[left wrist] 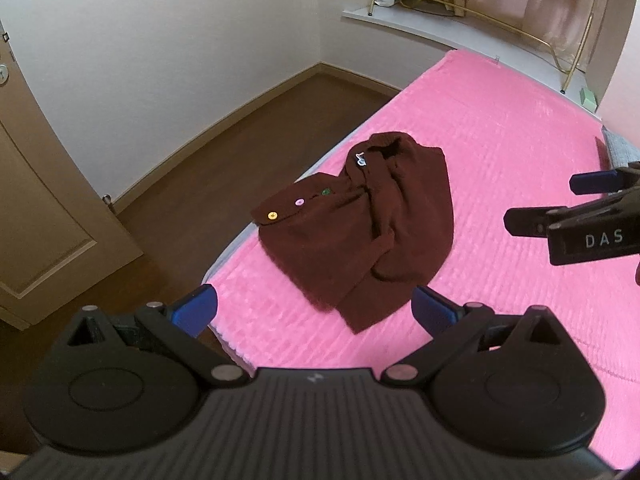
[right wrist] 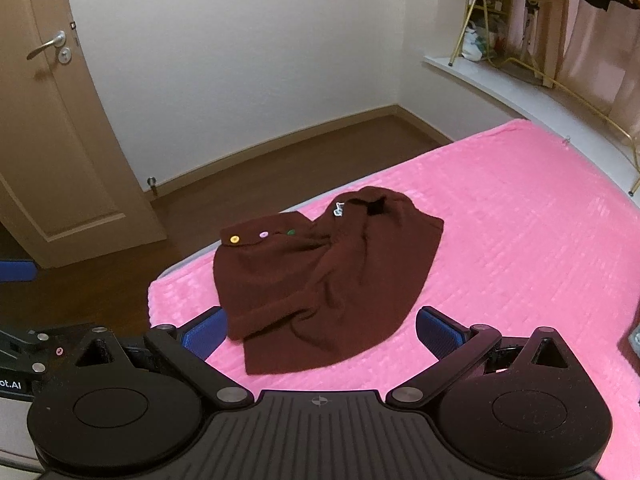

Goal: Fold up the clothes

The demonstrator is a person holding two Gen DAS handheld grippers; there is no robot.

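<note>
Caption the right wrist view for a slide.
Open right claw hovers over crumpled dark-brown button-up garment on pink plush bedspread.

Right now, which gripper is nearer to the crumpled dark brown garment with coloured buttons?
Right, as far as the views show. The right gripper hangs over the brown garment's near hem; the left gripper sits just short of its corner. Both open.

Black ribbed gripper [left wrist: 314, 308], blue pads [left wrist: 196, 312], silver screws.
</note>
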